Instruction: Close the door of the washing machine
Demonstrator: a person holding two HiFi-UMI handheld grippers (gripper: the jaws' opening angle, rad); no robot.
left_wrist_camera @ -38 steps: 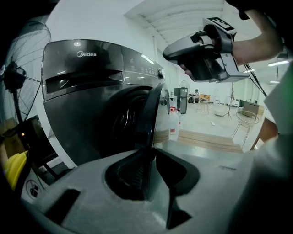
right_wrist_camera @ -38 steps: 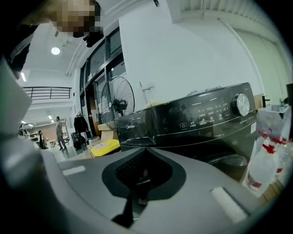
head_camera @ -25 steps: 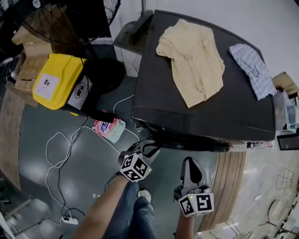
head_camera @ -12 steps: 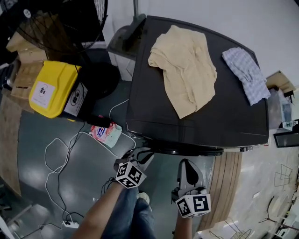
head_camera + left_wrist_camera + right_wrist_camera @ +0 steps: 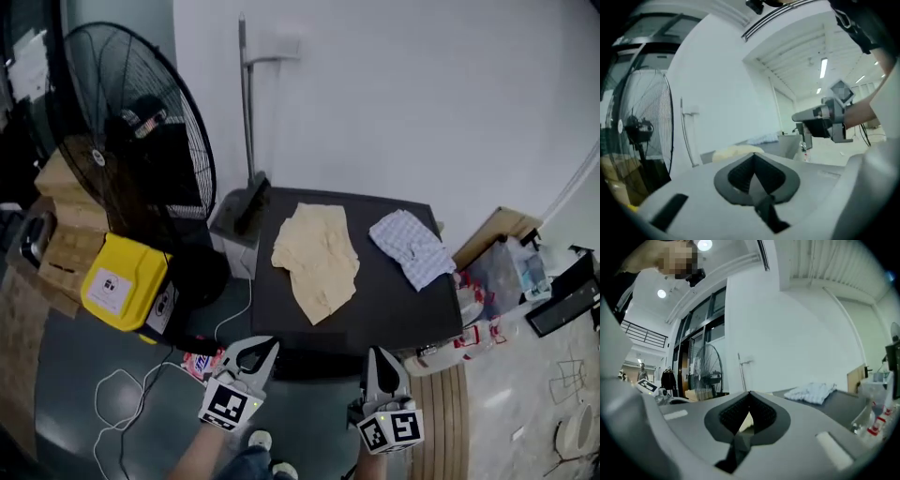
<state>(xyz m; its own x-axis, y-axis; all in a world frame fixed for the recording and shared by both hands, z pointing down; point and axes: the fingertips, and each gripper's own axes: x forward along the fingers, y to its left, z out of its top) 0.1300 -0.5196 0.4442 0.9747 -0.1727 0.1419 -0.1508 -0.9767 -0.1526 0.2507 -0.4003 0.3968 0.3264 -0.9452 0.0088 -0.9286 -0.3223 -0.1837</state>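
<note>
White wall (image 5: 394, 103) behind, big fan (image 5: 131, 141) off past the left jaws. Left gripper (image 5: 265, 346) and right gripper (image 5: 379, 354) both pinched closed on nothing (tips together). Just ahead of both tips, washing machine (image 5: 394, 311), with cream cloth (image 5: 317, 258) and checked cloth (image 5: 411, 246) on top.

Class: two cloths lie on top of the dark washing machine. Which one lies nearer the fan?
The plain cream cloth, on the side of the washing machine toward the fan; the blue-checked cloth lies at the other side.

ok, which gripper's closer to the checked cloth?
Right. The right gripper hangs just in front of the checked cloth; the left gripper is further left, in front of the beige cloth.
</note>
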